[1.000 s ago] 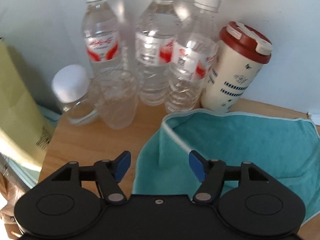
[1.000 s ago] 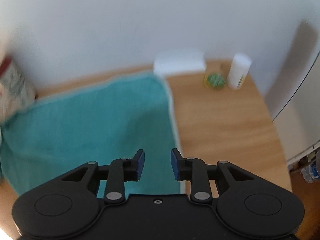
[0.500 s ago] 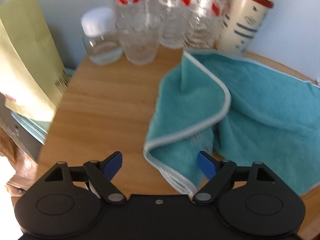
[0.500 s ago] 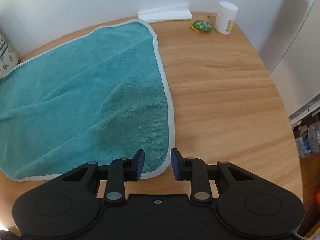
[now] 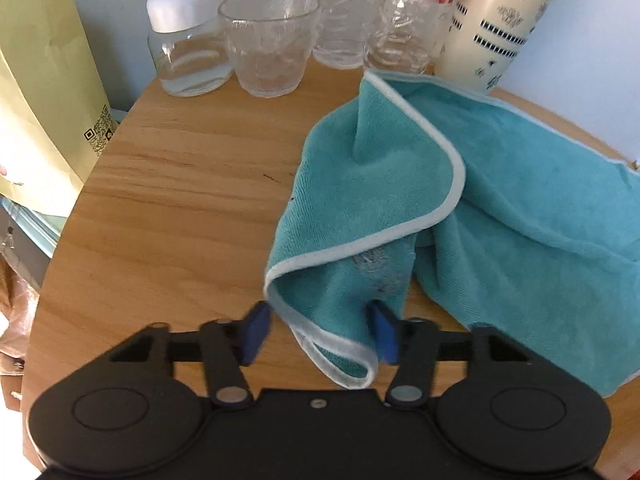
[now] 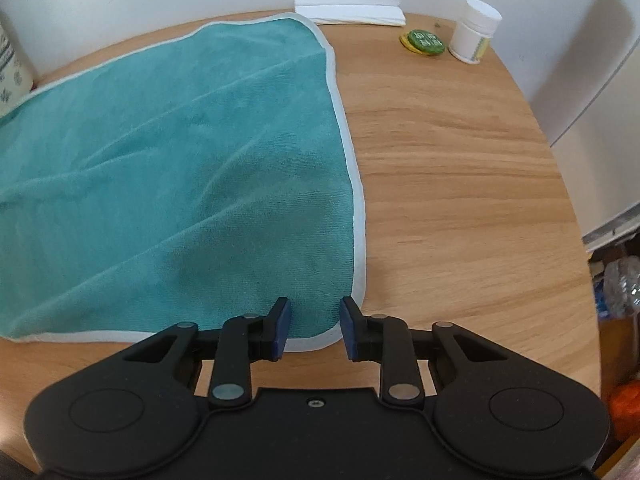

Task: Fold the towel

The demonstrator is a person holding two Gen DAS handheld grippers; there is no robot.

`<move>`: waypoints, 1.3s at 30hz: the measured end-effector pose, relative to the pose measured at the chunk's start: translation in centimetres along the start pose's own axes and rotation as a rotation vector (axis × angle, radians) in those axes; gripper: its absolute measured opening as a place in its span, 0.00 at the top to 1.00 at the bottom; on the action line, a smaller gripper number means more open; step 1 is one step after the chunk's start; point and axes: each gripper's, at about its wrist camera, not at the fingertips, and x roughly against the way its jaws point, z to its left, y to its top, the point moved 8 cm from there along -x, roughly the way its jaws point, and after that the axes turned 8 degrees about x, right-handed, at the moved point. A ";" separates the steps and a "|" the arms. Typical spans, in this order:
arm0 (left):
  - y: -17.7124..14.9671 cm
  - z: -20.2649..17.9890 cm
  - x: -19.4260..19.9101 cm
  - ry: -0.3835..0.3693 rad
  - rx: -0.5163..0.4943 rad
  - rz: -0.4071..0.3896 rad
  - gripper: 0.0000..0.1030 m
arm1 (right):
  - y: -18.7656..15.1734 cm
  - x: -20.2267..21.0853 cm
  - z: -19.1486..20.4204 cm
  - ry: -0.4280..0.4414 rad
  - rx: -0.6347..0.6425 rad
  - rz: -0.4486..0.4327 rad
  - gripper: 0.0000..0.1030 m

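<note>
Teal towel lies rumpled on the tabletop; left gripper and right gripper jaws both spread around its near corners.

**Round wooden desk and its load**

The desk carries a teal towel, whose near corner lies between the right jaws. Far ahead of them sit white folded paper, a green disc and a white pot. Beyond the left jaws stand a jar, a glass, bottles and a cup.
</note>
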 end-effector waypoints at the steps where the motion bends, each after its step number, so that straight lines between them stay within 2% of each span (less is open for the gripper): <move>1: 0.1 -0.1 0.1 -0.006 -0.008 -0.004 0.74 | -0.1 0.0 0.1 -0.007 0.010 0.000 0.82; 2: 0.1 -0.1 0.1 -0.015 -0.002 -0.001 0.79 | -0.1 -0.1 0.2 -0.013 0.023 0.006 0.87; 4: 0.1 -0.1 0.3 -0.044 0.010 0.002 0.83 | -0.5 0.0 0.1 -0.022 0.040 0.023 0.90; 8: 0.3 0.2 1.5 -0.077 -0.002 -0.015 0.88 | -1.6 0.2 -0.8 -0.020 0.035 0.057 0.91; 18: 1.0 1.1 6.9 -0.172 0.035 -0.034 0.92 | -4.5 0.8 -4.2 -0.101 0.032 0.116 0.91; 20: 1.2 1.3 9.0 -0.233 0.071 -0.020 0.92 | -4.8 0.8 -4.9 -0.122 0.035 0.129 0.91; 22: 1.2 1.0 10.2 -0.240 0.025 0.006 0.92 | -5.1 0.8 -5.7 -0.129 0.027 0.143 0.91; 24: 1.2 0.8 11.1 -0.220 -0.044 -0.014 0.92 | -5.1 0.7 -6.3 -0.152 0.038 0.150 0.91; 27: 1.8 1.2 10.4 -0.229 0.012 0.033 0.92 | -4.8 0.4 -6.8 -0.200 0.074 0.152 0.91; 30: 3.7 0.8 9.1 -0.253 0.049 0.002 0.92 | -4.6 0.2 -6.8 -0.244 0.106 0.150 0.91; 35: 8.8 -1.6 4.6 -0.277 0.107 -0.055 0.92 | -4.2 0.0 -6.5 -0.265 0.127 0.167 0.91; 39: 11.1 -4.1 0.9 -0.282 0.128 -0.041 0.91 | -4.0 -0.3 -6.7 -0.277 0.144 0.180 0.94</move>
